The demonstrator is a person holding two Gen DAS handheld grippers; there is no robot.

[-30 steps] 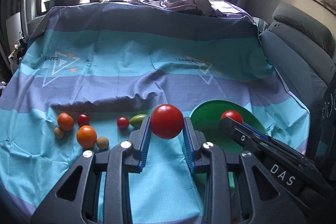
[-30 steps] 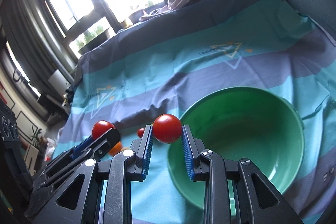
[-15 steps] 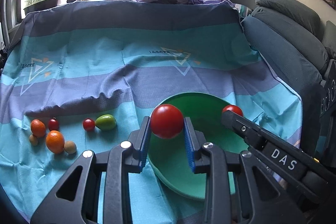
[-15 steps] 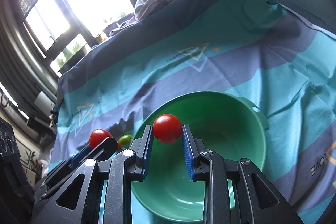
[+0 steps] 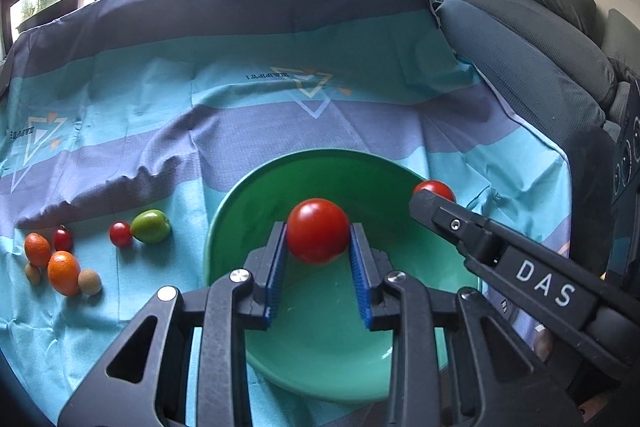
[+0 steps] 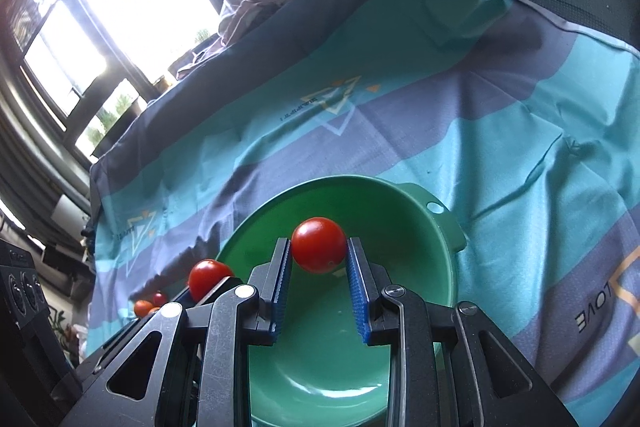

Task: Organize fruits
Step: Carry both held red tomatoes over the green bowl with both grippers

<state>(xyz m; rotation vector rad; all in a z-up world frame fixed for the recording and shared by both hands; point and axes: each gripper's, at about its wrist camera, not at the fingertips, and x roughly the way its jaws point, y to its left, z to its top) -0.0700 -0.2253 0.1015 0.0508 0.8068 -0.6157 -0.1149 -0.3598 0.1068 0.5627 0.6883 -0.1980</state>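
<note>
While over bowl (image 5: 240,203), tomato (image 5: 318,230) between left claw (image 5: 318,247) pads

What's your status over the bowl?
Left gripper shut on larger red tomato; right gripper shut on smaller red tomato. Both over empty round green plastic bowl. Nothing in the way.

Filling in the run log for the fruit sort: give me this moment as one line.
left hand-held gripper: shut on tomato | right hand-held gripper: shut on small tomato | both over green bowl | bowl: empty
</note>
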